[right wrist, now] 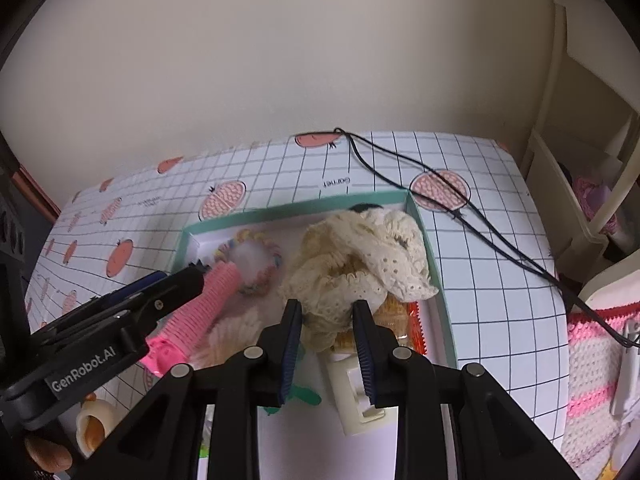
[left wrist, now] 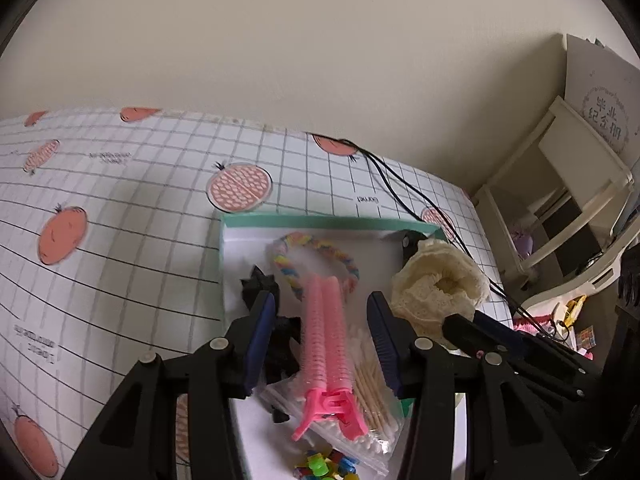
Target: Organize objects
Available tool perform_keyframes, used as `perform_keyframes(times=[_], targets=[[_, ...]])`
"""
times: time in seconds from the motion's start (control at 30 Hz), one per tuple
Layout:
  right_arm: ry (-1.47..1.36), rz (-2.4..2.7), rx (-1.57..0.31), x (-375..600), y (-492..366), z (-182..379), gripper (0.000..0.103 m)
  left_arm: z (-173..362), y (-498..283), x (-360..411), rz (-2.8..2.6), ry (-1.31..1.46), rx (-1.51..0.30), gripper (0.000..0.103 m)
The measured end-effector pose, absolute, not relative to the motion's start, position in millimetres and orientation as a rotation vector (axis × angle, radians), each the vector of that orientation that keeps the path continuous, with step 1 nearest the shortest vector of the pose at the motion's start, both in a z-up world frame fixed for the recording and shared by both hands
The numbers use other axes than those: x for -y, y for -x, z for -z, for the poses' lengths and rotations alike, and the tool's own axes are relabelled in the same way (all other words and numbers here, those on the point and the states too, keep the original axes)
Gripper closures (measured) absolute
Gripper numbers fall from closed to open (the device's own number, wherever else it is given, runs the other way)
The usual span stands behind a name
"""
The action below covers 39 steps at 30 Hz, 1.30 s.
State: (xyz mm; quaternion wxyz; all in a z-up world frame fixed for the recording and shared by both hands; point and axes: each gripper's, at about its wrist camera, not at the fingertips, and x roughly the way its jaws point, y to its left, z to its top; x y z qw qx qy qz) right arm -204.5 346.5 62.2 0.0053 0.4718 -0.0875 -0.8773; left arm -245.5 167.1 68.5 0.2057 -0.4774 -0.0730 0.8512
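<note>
A white box with a teal rim (left wrist: 320,222) (right wrist: 280,210) sits on the gridded fruit-print table cover. My left gripper (left wrist: 322,298) (right wrist: 180,276) is open, its fingers on either side of a pink roller hair clip (left wrist: 324,340) (right wrist: 212,292) without touching it. The clip lies on a bag of cotton swabs (left wrist: 372,380). My right gripper (right wrist: 326,305) (left wrist: 460,320) is shut on a cream lace scrunchie (right wrist: 360,256) (left wrist: 436,280) at the box's right side. A rainbow braided hair tie (left wrist: 312,248) (right wrist: 260,240) and a black hair piece (left wrist: 260,284) also lie in the box.
Black cables (left wrist: 400,188) (right wrist: 400,160) cross the table behind the box. A cream shelf unit (left wrist: 560,200) stands at the right, pink crochet fabric (right wrist: 592,360) below it. Coloured beads (left wrist: 324,466), an orange packet (right wrist: 416,328) and a cream plastic piece (right wrist: 360,392) lie near me.
</note>
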Motion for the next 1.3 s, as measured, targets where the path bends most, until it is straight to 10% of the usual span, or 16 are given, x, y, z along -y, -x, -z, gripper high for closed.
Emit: perform_keyframes(times=[0.37,0.9,1.3], targets=[[-1.432,2.756,0.295,-347,204,-67,0.065,-75,250,-146,-2.514,1.366,0.141,0.043],[-1.379,2.802,0.26,-343,204,-66,0.0,-73,250,-116,-2.698,1.359,0.108,0.0],[-1.379,2.862,0.25,-334,180,-85,0.0,-94,228,-94,-2.736,1.348,0.066,0.0]])
